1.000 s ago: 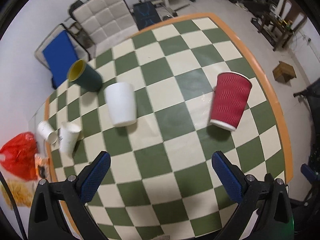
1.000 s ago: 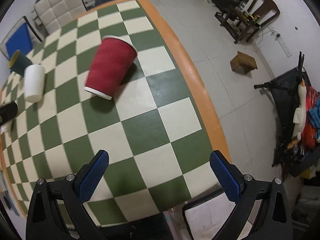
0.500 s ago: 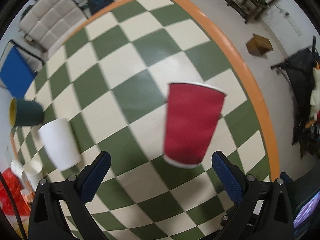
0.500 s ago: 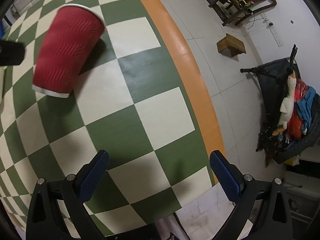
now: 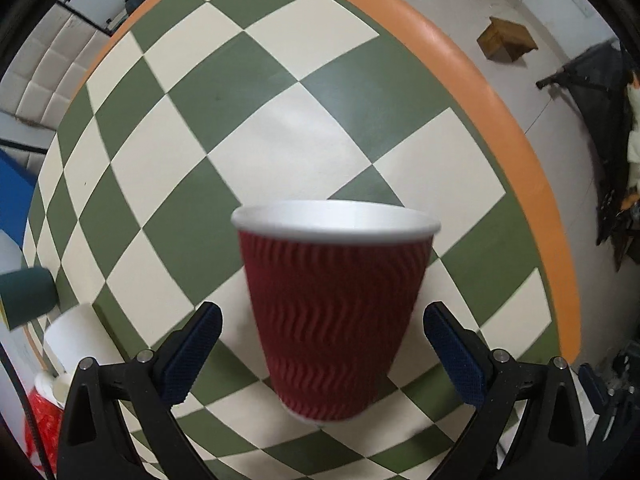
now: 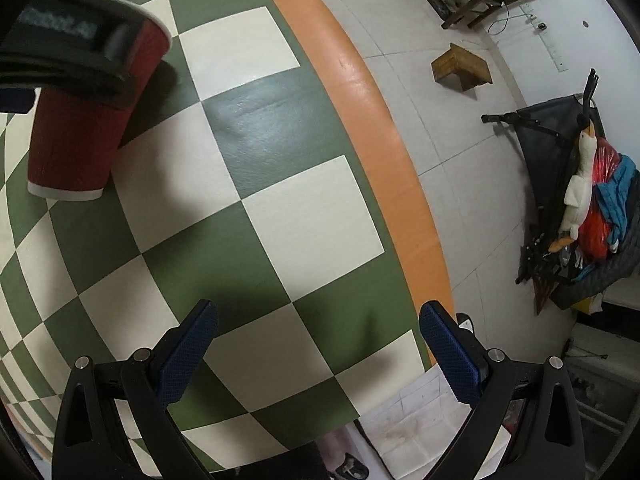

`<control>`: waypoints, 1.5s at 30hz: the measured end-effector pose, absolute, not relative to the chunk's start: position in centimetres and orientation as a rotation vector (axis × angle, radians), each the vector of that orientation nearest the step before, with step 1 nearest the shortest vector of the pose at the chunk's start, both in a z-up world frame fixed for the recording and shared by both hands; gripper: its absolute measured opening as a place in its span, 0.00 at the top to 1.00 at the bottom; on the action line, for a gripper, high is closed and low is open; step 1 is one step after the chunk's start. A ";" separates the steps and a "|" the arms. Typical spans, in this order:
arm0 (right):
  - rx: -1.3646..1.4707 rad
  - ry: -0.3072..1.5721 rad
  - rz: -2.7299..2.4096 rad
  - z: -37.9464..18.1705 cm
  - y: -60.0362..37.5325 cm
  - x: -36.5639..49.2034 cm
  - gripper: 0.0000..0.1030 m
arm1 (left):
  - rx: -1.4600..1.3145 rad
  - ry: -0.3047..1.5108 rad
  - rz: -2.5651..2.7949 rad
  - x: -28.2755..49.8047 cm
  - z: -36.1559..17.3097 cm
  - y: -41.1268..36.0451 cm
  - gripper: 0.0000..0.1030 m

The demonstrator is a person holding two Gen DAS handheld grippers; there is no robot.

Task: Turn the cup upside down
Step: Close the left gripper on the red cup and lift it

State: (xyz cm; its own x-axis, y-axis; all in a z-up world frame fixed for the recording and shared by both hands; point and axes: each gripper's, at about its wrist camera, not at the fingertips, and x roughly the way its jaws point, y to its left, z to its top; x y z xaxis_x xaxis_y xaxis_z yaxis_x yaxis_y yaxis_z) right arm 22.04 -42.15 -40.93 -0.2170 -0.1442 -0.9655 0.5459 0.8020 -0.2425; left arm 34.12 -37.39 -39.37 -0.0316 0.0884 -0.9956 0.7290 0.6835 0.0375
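Observation:
A red ribbed paper cup (image 5: 334,312) with a white rim stands upright on the green and cream checkered table (image 5: 248,92). My left gripper (image 5: 322,350) is open, its blue-padded fingers on either side of the cup's lower half with a gap on each side. In the right wrist view the same cup (image 6: 80,136) is at the upper left, partly covered by the left gripper's dark body. My right gripper (image 6: 318,344) is open and empty above the table near its orange edge (image 6: 384,152).
A dark green cup (image 5: 26,296) and a white cup (image 5: 76,340) lie at the left, with small white cups and a red bag (image 5: 38,420) beyond. The floor past the table's right edge holds a wooden stool (image 6: 460,66) and a black cart (image 6: 560,140).
My left gripper has moved right and down to the red cup, which now sits between its open fingers. My right gripper has drifted toward the table's right edge.

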 end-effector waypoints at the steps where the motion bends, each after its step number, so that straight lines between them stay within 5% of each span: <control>1: 0.320 1.682 -0.651 -41.1 -42.3 22.0 0.01 | 0.702 1.542 -0.585 34.2 -39.7 -37.5 0.02; 4: 0.335 1.696 -0.639 -41.6 -42.5 22.0 0.01 | 0.685 1.557 -0.572 34.5 -40.2 -37.2 0.27; 14: 0.327 1.684 -0.596 -41.4 -41.8 21.2 0.01 | 0.509 1.616 -0.479 34.3 -39.1 -31.7 0.28; 31: 0.238 1.667 -0.426 -38.6 -35.9 17.9 0.01 | 0.021 1.795 -0.216 24.4 -37.9 -11.4 0.28; 45: 0.149 1.688 -0.350 -38.4 -31.4 15.9 0.01 | 0.024 1.742 -0.121 27.9 -38.9 -11.8 0.28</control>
State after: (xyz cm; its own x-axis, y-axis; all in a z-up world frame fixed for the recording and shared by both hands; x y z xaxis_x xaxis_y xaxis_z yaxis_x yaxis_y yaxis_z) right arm 15.94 -31.41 -38.41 -0.1501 -0.1024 -0.9833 0.2972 0.9440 -0.1437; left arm 27.95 -11.75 -38.90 -0.1741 -0.0525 -0.9833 0.0843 0.9941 -0.0680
